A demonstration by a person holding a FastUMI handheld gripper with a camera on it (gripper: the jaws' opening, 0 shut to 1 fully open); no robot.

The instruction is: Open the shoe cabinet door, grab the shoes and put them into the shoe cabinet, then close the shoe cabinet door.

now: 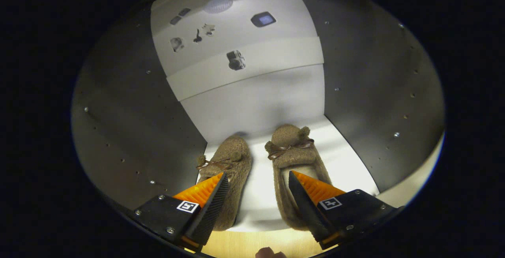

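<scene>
Now your gripper point(258, 195) hangs at the mouth of the shoe cabinet point(130, 131), fingers spread wide and pinching nothing. Both slippers sit inside on the pale cabinet floor point(347, 163), toes pointed away from you toward the back wall point(256, 104), their long axes running the same way your fingers point. Your left finger overlaps the left slipper point(230, 171); your right finger overlaps the heel opening of the right slipper point(294, 159). The bare strip of floor between the pair lies straight ahead between your fingers. Judging by this, the shoes are already stowed, so the coming move is likely straight back along that axis, clear of both heels, before you reach for the door. A fingertip point(268, 253) shows just below the gripper.
</scene>
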